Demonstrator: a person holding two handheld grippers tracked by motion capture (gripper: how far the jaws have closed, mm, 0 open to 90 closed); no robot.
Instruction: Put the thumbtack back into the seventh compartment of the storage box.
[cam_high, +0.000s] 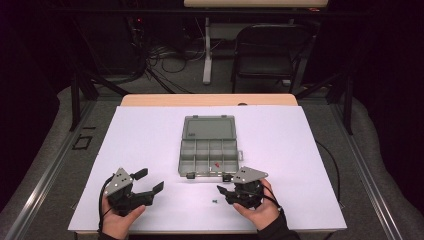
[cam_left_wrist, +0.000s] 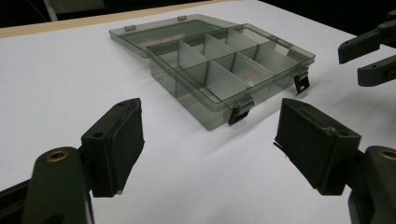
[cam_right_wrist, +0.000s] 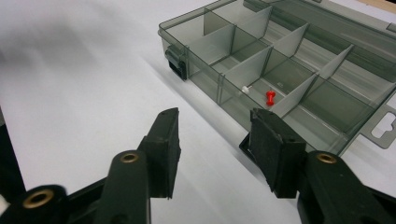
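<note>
On the white sheet that covers the table, you are resting both hands near the front edge, one at each side. Your left hand is cradling the left gripper from below, its jaws standing wide apart with nothing between them, aimed toward the organizer box's front left corner. Your right hand is holding the right gripper just in front of the box's right latch, jaws half parted over bare sheet and gripping nothing.

The clear compartment organizer box is lying open at the sheet's middle, its lid folded flat away from you, its long axis running left to right. A red pushpin and a white pushpin are lying in front-row compartments. A small green pin is lying on the sheet between your grippers, nearer the right one.
</note>
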